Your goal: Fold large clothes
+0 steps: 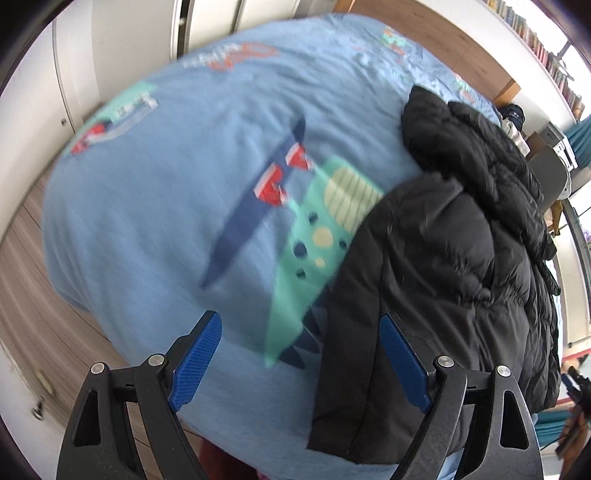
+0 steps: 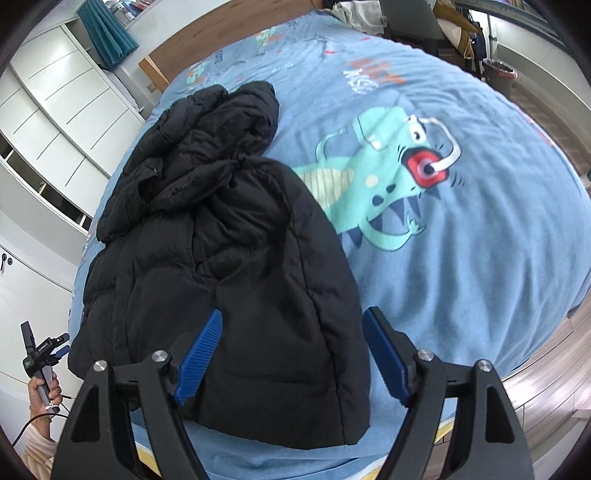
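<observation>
A black puffer jacket (image 2: 229, 258) lies on a bed with a blue dinosaur-print sheet (image 2: 461, 240), folded in on itself with its hood bunched at the far end. In the left wrist view the jacket (image 1: 443, 277) fills the right side. My left gripper (image 1: 299, 354) is open and empty, above the sheet beside the jacket's near hem. My right gripper (image 2: 293, 354) is open and empty, its jaws spread over the jacket's near hem. The other gripper (image 2: 46, 350) shows at the far left of the right wrist view, held in a hand.
White wardrobes (image 2: 55, 122) stand beside the bed. Wooden floor (image 1: 44, 302) runs along the bed's edge. A wooden headboard (image 2: 229, 40) is at the far end, with clothes and a chair (image 2: 417, 22) beyond. A bin (image 2: 498, 74) stands at the far right.
</observation>
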{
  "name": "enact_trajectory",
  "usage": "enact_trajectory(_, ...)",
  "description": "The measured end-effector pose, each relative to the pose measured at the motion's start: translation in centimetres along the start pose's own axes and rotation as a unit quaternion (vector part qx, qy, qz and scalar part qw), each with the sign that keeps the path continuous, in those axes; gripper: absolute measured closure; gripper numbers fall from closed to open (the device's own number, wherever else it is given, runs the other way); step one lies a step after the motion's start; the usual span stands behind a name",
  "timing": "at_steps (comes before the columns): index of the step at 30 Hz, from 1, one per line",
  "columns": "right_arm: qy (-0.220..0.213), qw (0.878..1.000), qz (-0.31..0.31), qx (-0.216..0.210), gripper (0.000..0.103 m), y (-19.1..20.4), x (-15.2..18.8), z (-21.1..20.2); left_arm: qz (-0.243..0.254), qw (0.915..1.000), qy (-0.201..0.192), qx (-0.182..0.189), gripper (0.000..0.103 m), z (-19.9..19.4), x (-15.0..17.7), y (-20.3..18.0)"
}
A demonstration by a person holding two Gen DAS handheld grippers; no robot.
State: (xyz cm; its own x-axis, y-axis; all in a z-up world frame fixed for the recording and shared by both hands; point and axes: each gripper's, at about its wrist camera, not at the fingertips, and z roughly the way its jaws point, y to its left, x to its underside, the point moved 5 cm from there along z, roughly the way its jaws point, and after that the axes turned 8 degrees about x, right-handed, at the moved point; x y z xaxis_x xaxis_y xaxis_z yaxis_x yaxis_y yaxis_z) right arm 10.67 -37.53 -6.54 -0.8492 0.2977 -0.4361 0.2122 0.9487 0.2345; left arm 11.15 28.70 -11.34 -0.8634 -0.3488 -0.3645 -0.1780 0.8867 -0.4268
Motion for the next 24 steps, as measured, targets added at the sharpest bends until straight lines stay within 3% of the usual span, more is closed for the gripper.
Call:
enact_trajectory(12, 0.044, 0.996, 0.06, -0.05, 0.02, -0.5, 1.2, 4.8, -0.054, 0.9946, 0.033, 0.082, 0.015, 4.7, 1.4, -2.2)
enact_trajectory(24, 0.084, 0.987, 0.083, -0.108, 0.019, -0.2, 2.4, 7.2, -0.039, 0.9899, 0.063, 0.121, 0.016, 4.7, 4.0, -3.7)
